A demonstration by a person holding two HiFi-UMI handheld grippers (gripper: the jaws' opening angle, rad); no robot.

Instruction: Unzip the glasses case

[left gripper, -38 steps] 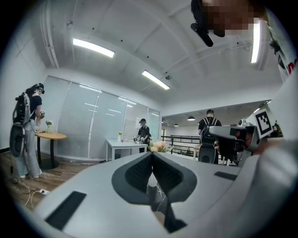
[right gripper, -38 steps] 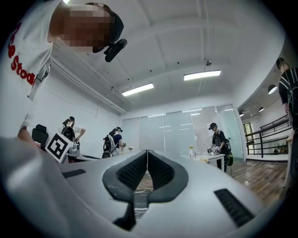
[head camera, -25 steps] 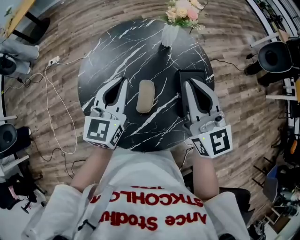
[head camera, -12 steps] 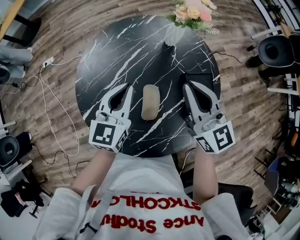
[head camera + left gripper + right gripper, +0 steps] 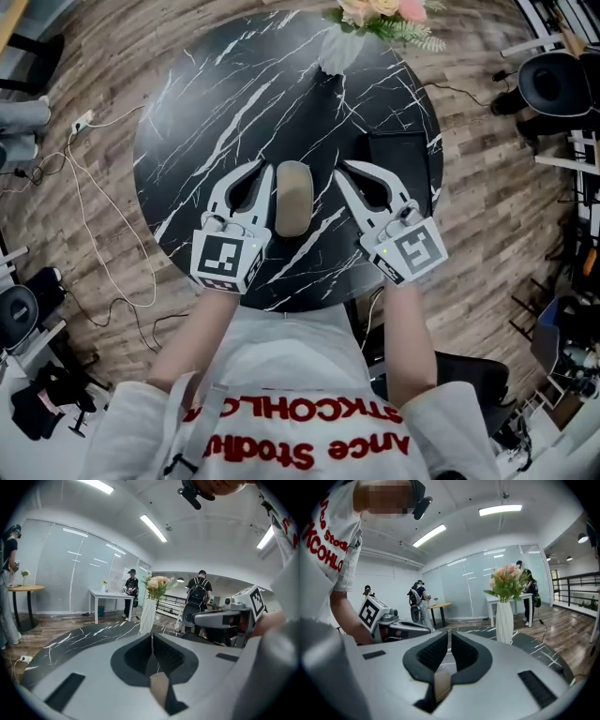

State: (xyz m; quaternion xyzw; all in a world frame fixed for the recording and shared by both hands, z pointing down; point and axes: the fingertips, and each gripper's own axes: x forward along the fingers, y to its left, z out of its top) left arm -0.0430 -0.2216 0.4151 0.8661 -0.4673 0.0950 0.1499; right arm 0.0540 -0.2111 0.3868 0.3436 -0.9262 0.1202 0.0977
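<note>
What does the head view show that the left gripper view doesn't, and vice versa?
Head view only: the whole glasses case lying between the left tool and right tool. Left gripper view only: the left tool's jaws shut on nothing, and people standing in the background. Both: the black marble table, the vase of flowers and the right tool.

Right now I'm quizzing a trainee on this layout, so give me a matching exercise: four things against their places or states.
Things: 1 glasses case; 2 vase; 3 left gripper; 4 right gripper.
Places: a) far edge of the table; b) shut, left of the case; c) lying between both grippers; d) shut, right of the case.
Pairs: 1-c, 2-a, 3-b, 4-d.
</note>
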